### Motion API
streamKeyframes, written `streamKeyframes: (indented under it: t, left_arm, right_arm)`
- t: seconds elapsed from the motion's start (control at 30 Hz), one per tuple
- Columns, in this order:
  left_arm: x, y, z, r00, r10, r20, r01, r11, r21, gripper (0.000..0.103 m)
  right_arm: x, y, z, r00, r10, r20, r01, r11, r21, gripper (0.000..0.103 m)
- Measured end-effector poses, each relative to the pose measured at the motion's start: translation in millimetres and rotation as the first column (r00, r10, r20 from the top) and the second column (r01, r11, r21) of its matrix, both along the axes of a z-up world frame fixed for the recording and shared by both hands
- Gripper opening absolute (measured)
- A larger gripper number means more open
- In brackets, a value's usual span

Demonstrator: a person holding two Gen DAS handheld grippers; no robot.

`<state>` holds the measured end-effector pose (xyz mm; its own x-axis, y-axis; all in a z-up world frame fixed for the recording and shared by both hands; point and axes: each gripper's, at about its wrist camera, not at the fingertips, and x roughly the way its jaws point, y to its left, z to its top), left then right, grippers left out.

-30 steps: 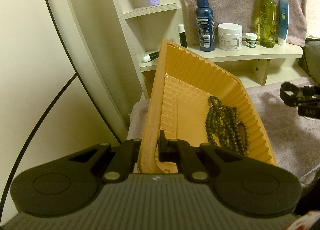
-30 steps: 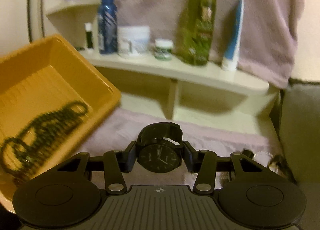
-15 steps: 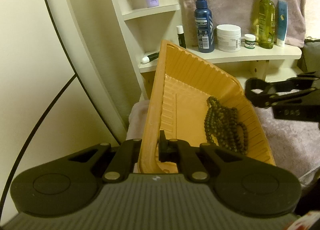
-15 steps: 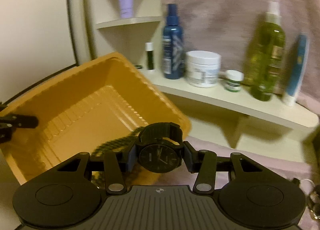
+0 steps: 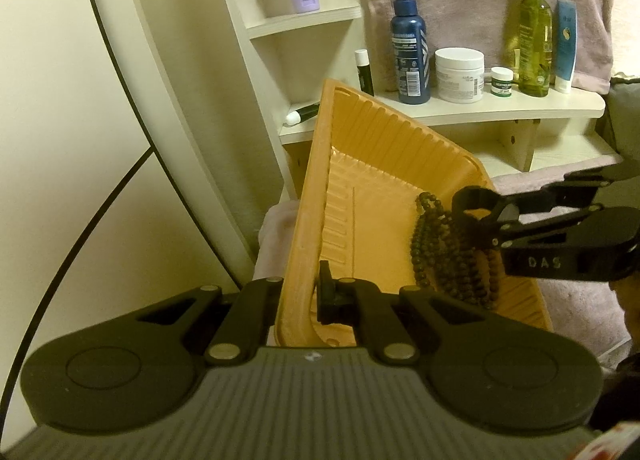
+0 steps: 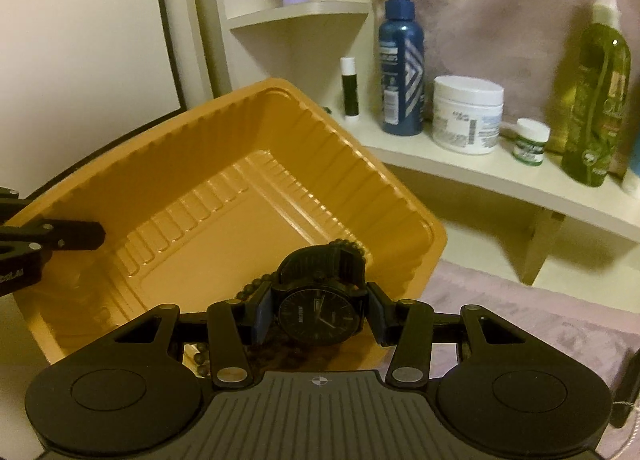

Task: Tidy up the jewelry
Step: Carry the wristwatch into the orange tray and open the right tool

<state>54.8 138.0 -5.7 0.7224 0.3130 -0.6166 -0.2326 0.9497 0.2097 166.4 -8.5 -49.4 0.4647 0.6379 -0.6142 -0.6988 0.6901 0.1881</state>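
My left camera looks down along my left tongs (image 5: 298, 300), close over the tray's (image 5: 384, 164) near left rim, facing the far shelf (image 5: 500, 112). My right camera looks from the tray's (image 6: 224, 148) right side, equally close. Both share tray, shelf and bottles.

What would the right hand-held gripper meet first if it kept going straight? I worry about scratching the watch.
Probably the bead necklace lying in the orange tray, just beyond the watch held by the right hand-held gripper; depth is unclear.
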Motion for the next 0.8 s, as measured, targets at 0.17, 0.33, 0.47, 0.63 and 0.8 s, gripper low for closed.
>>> streamKeyframes:
  t: [0.17, 0.33, 0.47, 0.63, 0.8]
  left_arm:
    - [0, 0, 0, 1.0, 0.0, 0.0, 0.0, 1.0, 0.0, 0.004]
    - [0, 2, 0, 1.0, 0.0, -0.001, 0.0, 1.0, -0.002, 0.004]
    - [0, 3, -1, 1.0, 0.003, 0.003, -0.003, 1.0, -0.004, 0.004]
    - [0, 3, -1, 1.0, 0.003, 0.003, -0.003, 1.0, -0.004, 0.004]
    - [1, 2, -1, 1.0, 0.005, 0.004, -0.005, 1.0, -0.004, 0.004]
  right_arm:
    - [-1, 5, -8, 0.999, 0.018, -0.027, -0.018, 1.0, 0.003, 0.048]
    - [-1, 9, -15, 0.996, 0.058, -0.067, -0.057, 0.998, 0.018, 0.049]
    - [-4, 5, -12, 0.997, 0.059, -0.05, -0.057, 0.998, 0.038, 0.062]
    - [-3, -12, -8, 0.999, 0.013, -0.052, -0.01, 0.999, 0.047, 0.062]
    - [-7, -38, -5, 0.996, -0.078, -0.042, 0.08, 0.996, 0.044, 0.062]
